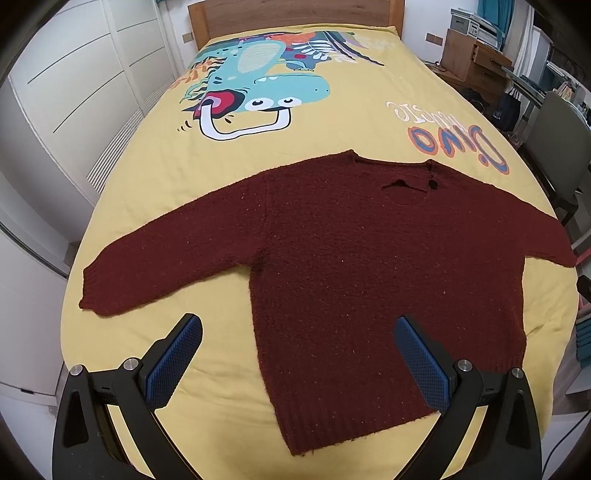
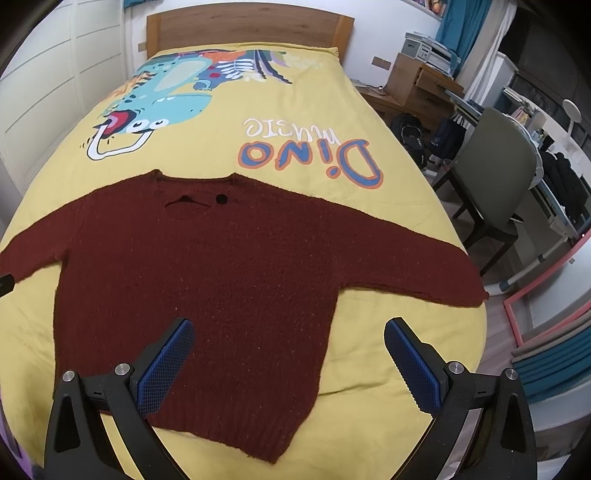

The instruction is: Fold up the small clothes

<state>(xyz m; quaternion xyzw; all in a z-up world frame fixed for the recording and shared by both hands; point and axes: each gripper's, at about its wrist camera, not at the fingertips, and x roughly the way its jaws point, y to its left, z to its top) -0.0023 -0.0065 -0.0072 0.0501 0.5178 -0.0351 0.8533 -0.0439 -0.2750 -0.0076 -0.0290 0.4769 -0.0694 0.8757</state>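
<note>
Two gripper pairs agape, one sweater flat

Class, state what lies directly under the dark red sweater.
The dark red sweater lies spread flat on the yellow dinosaur bedspread, which shows all around it. Anything beneath its body is covered.

A bed with a wooden headboard is covered by a yellow sheet printed with a dinosaur. A dark red sweater is spread flat on it, sleeves outstretched.
</note>
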